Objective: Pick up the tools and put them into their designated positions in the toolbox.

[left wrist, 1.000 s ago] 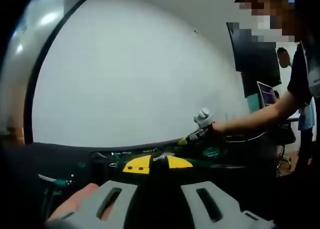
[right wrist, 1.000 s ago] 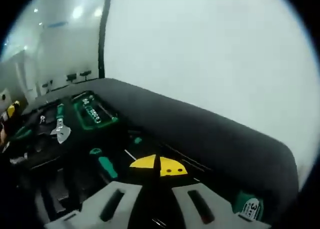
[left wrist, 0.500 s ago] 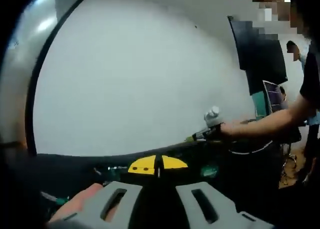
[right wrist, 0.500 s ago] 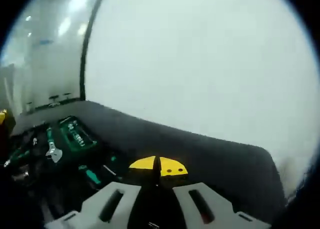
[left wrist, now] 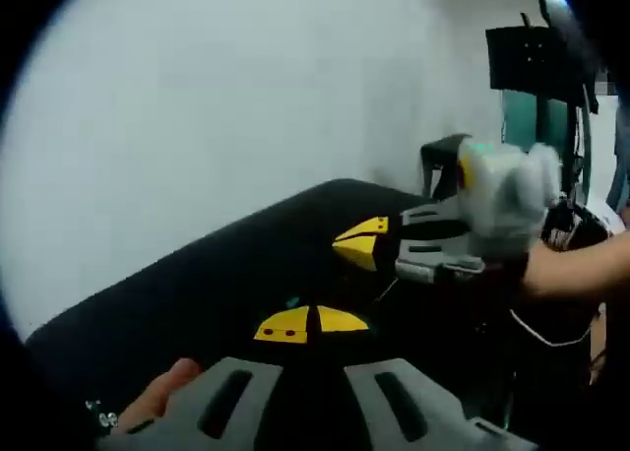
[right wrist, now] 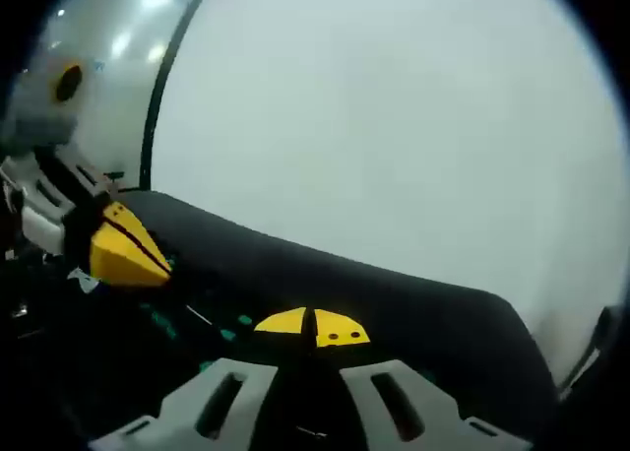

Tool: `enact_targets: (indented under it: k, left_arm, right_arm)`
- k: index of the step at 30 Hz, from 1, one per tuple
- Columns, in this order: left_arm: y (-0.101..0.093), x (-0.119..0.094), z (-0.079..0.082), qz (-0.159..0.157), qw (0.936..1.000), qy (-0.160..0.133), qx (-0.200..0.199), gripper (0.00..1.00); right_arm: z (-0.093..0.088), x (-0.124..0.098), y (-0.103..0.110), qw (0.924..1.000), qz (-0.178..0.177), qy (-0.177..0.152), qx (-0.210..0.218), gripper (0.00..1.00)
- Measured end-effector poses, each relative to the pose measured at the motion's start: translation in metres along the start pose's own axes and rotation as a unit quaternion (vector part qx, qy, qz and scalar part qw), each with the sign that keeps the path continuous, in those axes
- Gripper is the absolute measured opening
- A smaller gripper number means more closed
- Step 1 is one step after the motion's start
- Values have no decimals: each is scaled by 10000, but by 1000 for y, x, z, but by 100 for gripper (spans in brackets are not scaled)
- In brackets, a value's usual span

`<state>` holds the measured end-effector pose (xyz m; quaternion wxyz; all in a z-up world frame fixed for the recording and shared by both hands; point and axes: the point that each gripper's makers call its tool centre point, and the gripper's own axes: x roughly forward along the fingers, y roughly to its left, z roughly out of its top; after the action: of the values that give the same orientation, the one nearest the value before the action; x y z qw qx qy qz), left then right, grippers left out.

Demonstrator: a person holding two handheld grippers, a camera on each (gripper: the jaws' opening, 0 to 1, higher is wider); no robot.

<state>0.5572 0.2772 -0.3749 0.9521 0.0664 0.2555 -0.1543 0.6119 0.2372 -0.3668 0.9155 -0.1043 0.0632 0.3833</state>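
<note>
In the left gripper view my left gripper (left wrist: 311, 325) has its yellow tips pressed together, shut, with nothing seen between them. My right gripper (left wrist: 362, 244) comes in from the right, yellow tips closed, held by a person's arm (left wrist: 581, 274). In the right gripper view my right gripper (right wrist: 313, 328) is shut too, over the dark toolbox (right wrist: 118, 353), where only small green tool parts (right wrist: 157, 323) show dimly. The left gripper (right wrist: 123, 252) enters there from the left, tips together. The two grippers hang close to each other above the black table (right wrist: 394, 293).
A white wall (left wrist: 226, 106) stands behind the black table's far edge. A finger (left wrist: 162, 392) rests beside the left gripper's base. A dark screen on a stand (left wrist: 532, 57) and a teal panel (left wrist: 536, 126) stand at the right.
Both views have swung up and away from the toolbox; the wrench and green tools have slid out of the right gripper view. The grippers have come close, each now large in the other's view.
</note>
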Motion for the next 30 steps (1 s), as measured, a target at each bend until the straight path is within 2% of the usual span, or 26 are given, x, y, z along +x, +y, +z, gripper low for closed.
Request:
enact_targets:
  k: [1,3,5,7,10,11,12,13,14,17,18,19,20,21,26,28,29,30]
  left_arm:
    - [7,6,-2,10,10000,13,-27,3]
    - [21,17,-1,236,9997,-61,-66,3]
    - [19,21,-2,239,9995,-158,-126,3]
    - [20,27,-4,281,9995,-108,-119,3]
    - [17,29,-7,320,9994,-142,2,3]
    - [19,30,-9,260,9996,-125,10,3]
    - [15,32,-16,180,9998,54,24,3]
    - [15,29,-20,262,9996,67,31,3]
    - [14,31,-15,201,9997,-20,99,3]
    - [15,33,-13,266,9989,12,385,2]
    - [15,34,-13,287,9977,18,617,2]
    - [17,35,-12,330,9965,36,763,2]
    - [17,36,-12,354,9960,40,817,2]
    - [18,37,-12,383,9949,59,929,2]
    - [19,39,-10,291,9952,26,931,1]
    - [21,41,-9,268,9948,1,987,1]
    - [18,43,-10,256,9945,28,1017,1]
    - [17,43,-10,283,9936,10,1095,1]
  right_arm:
    - [-2,1,2,9999,37,82,-119,0]
    - [-3,-2,-2,10000,-64,44,-38,0]
    - [-9,-1,-3,9998,-86,175,1,0]
    - [-14,0,-5,9994,-125,301,90,0]
    - [-14,0,-7,9992,-115,308,206,0]
    - [-15,0,-7,9992,-119,310,227,0]
    - [-16,0,-7,9991,-110,340,235,0]
    - [-18,1,-6,9990,-98,375,236,0]
    - [-19,0,-6,9989,-100,398,229,0]
    - [-19,-1,-4,9989,-74,392,226,0]
    - [-21,1,-3,9988,-65,458,177,0]
    - [-29,0,-3,9977,-77,664,95,0]
    - [-25,0,-6,9985,-245,481,86,0]
    - [-26,0,-4,9982,-230,539,95,0]
    - [-27,0,-2,9976,-354,537,-257,0]
    - [-27,3,-3,9974,-354,573,-256,0]
    - [-33,2,-3,9966,-324,735,-156,0]
    - [-27,2,-4,9972,-307,650,-181,0]
